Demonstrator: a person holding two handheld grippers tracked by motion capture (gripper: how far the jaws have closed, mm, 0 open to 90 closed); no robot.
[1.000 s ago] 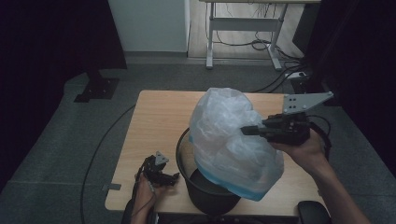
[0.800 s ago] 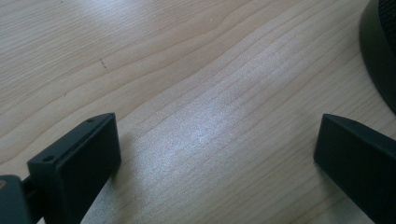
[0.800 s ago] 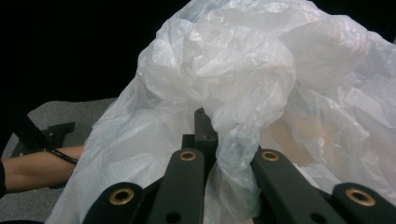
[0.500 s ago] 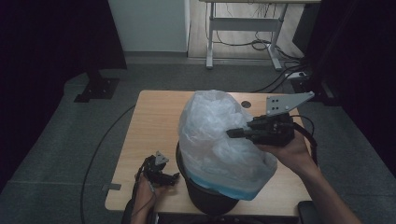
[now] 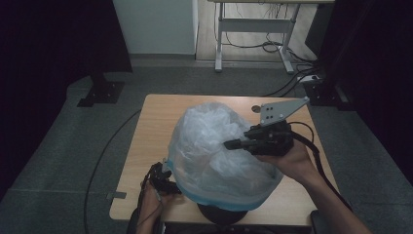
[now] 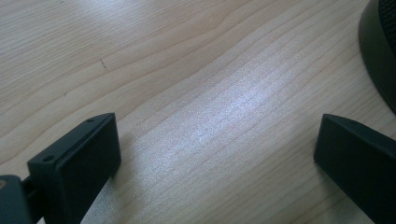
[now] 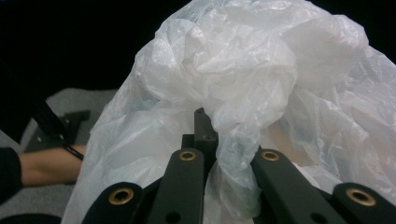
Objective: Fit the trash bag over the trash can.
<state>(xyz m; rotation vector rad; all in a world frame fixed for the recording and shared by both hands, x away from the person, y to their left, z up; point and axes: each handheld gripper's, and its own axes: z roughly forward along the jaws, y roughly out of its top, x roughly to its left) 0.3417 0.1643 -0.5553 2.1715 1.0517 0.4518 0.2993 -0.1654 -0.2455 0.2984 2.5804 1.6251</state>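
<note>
Change since earlier: right tool (image 5: 233,144) has carried the plastic bag (image 5: 214,146) further left and toward the near edge, so the bag now covers the black bin (image 5: 219,214) almost wholly; left tool (image 5: 163,178) has stayed where it was.
Left tool: at the near-left of the desk (image 5: 156,122), low over the wood, just beside the bag's blue-tinted hem; in the left gripper view its jaws stand wide apart with bare desk (image 6: 196,93) between them, holding nothing.
Black bin: at the near edge of the desk, under the bag; a dark curved wall (image 6: 380,51) shows at the right edge of the left gripper view.
Plastic bag: thin, white, translucent and crumpled, ballooned into a dome over the bin at the near middle of the desk, its hem hanging round the bin's top.
Right tool: to the right of the bag, held above the desk in the person's right hand (image 5: 292,161), grey plate on top; in the right gripper view (image 7: 223,140) its jaws are closed on a twisted fold of the bag (image 7: 243,79).
Background: grey floor, a white-legged frame (image 5: 253,34) with cables beyond the desk.
</note>
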